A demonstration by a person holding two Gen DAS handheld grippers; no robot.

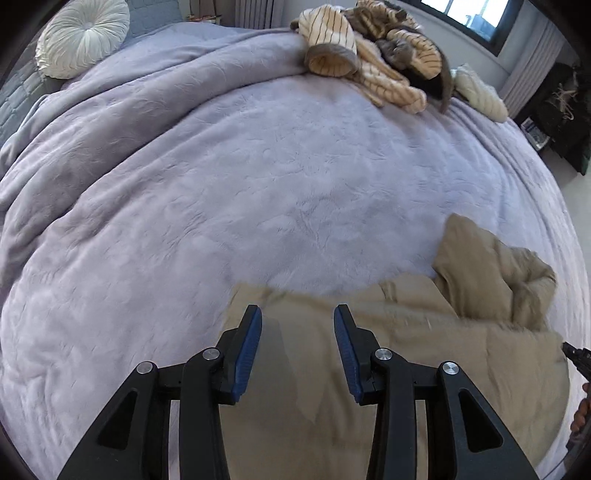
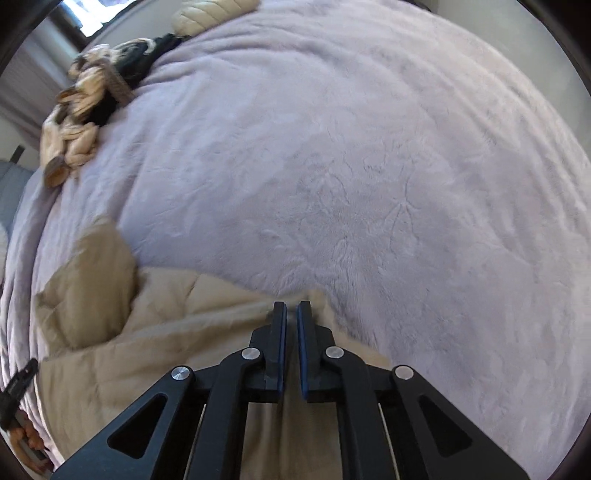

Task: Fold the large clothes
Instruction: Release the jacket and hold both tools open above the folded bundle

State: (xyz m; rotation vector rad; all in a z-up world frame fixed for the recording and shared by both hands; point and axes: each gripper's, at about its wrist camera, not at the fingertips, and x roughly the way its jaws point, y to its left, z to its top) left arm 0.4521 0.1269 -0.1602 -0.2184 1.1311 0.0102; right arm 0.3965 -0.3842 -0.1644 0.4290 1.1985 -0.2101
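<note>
A tan quilted garment (image 1: 424, 354) lies on a lavender plush bedspread (image 1: 221, 192), filling the lower centre and lower right of the left wrist view, with a bunched part rising at the right edge. The left gripper (image 1: 297, 321) hangs over its near edge with the blue-padded fingers (image 1: 248, 354) spread wide and nothing between them; whether the tips touch the fabric cannot be told.

In the right wrist view the same garment (image 2: 177, 332) occupies the lower left, a darker tan fold standing up at the left. The right gripper (image 2: 291, 308) sits at the garment's upper edge, at lower centre of the frame, its fingers drawn nearly together with only a thin slit between the pads; a bit of the pale fabric seems pinched there, though blur makes the grip hard to confirm.

At the top right of the left wrist view a heap of striped beige and brown clothes (image 1: 373, 51) rests on the bedspread, well apart from the tan garment, with a cream ribbed piece (image 1: 480, 92) just beside it. A round white pleated cushion (image 1: 83, 35) sits at the upper left, and a window (image 1: 476, 18) shows at the top right.
</note>
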